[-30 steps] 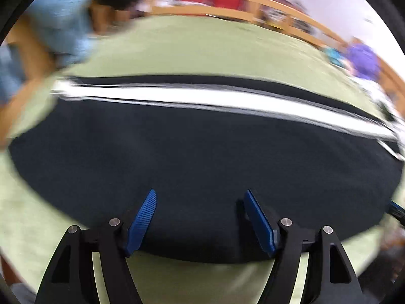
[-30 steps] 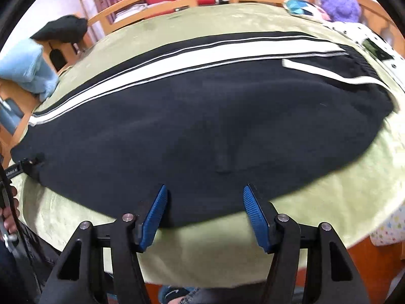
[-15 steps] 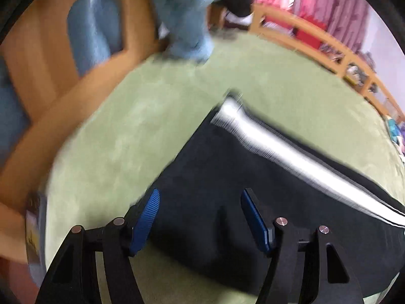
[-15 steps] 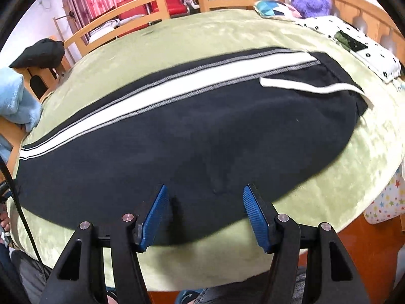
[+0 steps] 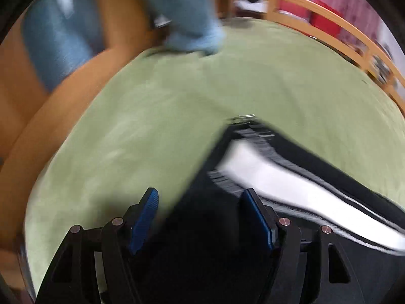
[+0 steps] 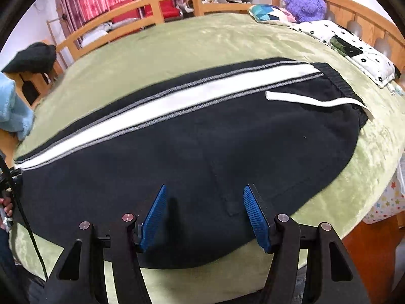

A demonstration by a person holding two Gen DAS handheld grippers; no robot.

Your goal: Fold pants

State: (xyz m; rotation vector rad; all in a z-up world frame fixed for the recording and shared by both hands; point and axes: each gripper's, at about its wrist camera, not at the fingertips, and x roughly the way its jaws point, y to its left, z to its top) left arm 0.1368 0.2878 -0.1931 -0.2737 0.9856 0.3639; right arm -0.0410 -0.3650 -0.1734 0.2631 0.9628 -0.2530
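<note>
Flat on green plush bed cover: black pants with white side stripe. Left gripper spread wide over blurred leg cuff; right gripper likewise released, at near edge. Far right: purple plush toy, patterned pillow. Far left: light-blue cloth.

A wooden-railed bed covered by a green plush blanket carries black pants with a white side stripe, spread flat along its near edge. A patterned cushion, purple plush toy and star-print quilt lie at the far right corner.
</note>
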